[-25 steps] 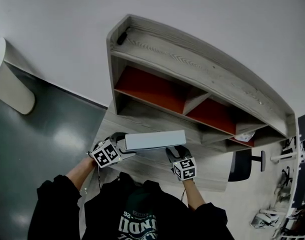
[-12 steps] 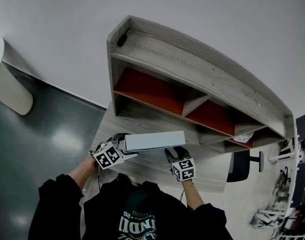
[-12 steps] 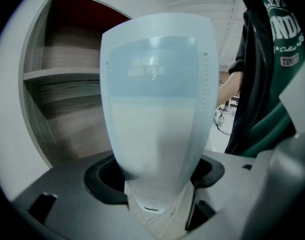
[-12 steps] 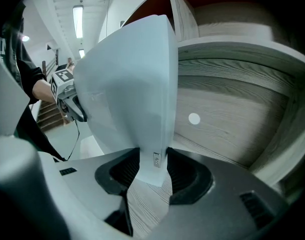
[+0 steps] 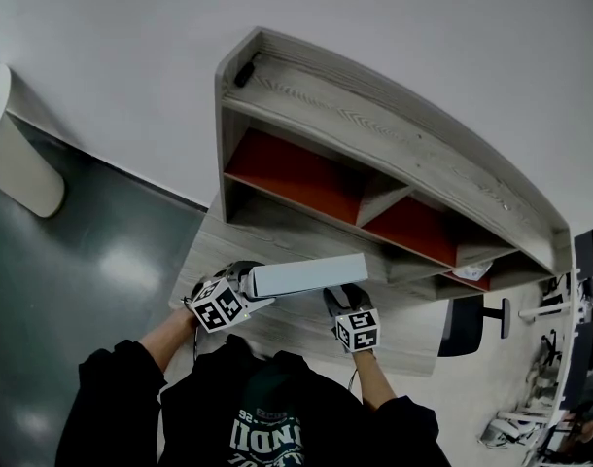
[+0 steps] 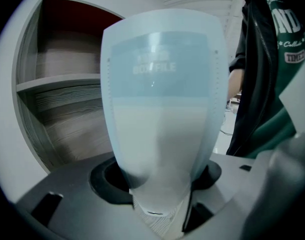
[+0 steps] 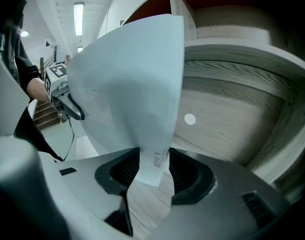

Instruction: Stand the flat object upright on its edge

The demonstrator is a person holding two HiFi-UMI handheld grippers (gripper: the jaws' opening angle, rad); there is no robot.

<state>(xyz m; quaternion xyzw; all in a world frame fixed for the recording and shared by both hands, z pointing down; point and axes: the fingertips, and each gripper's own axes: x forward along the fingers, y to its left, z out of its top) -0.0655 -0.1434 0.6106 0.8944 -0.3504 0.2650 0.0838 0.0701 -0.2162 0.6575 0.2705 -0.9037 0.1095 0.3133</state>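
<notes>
1 box file (image 5: 311, 275) sits between closing left gripper (image 5: 243, 285) jaws, right gripper (image 5: 341, 298) clamping.

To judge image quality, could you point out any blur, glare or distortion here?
Head view: fisheye bends the grey wooden shelf unit; glare on dark floor. Left gripper view: print on pale blue flat box file blurred. Right gripper view: top corners black.

Pale box file (image 5: 311, 275) at 6 o'clock looks like smooth, matt plastic. Shelf unit (image 5: 374, 125) at 1 o'clock and desk (image 5: 277, 246) are grey, grained, matt wood, with matt red back panels (image 5: 287, 163). Floor (image 5: 92, 261) at 8 o'clock is dark and glossy.
</notes>
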